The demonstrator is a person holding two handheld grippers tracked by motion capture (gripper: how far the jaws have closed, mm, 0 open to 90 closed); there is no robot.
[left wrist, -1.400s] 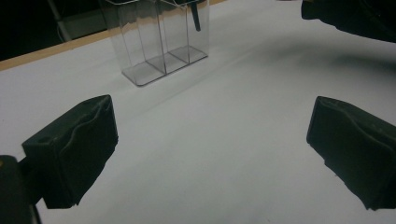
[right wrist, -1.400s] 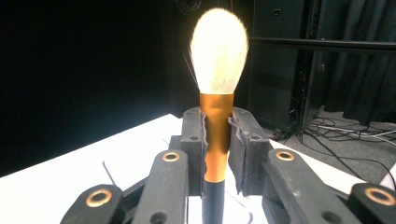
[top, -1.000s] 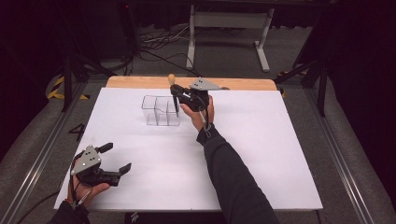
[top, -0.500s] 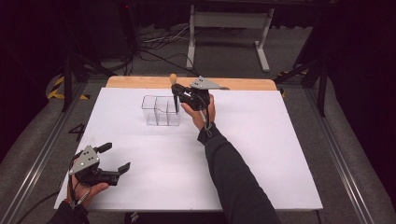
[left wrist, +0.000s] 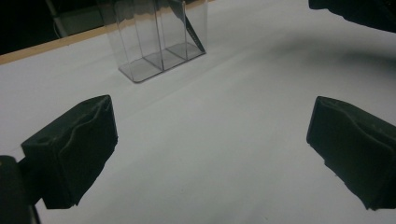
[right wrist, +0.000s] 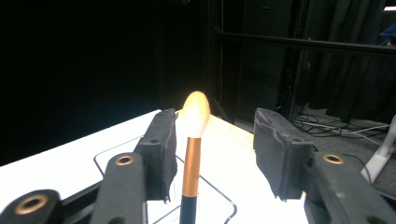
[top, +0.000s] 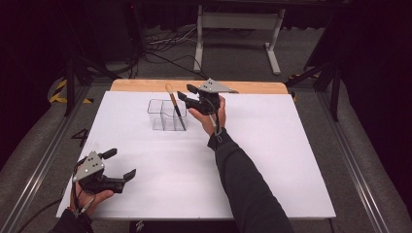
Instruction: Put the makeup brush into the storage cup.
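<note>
Brush (top: 174, 103): stands tilted, bristles up, in right compartment of clear organizer (top: 164, 115) at table's far side, I judge to store it | right gripper (top: 187, 95): jaws spread either side of it, not pinching, forearm extended | left gripper (top: 119, 164): jaws spread, empty, I hold it low near edge.

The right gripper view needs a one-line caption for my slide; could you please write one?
Open hand-held gripper framing a makeup brush that stands in a clear organizer on the white table.
</note>
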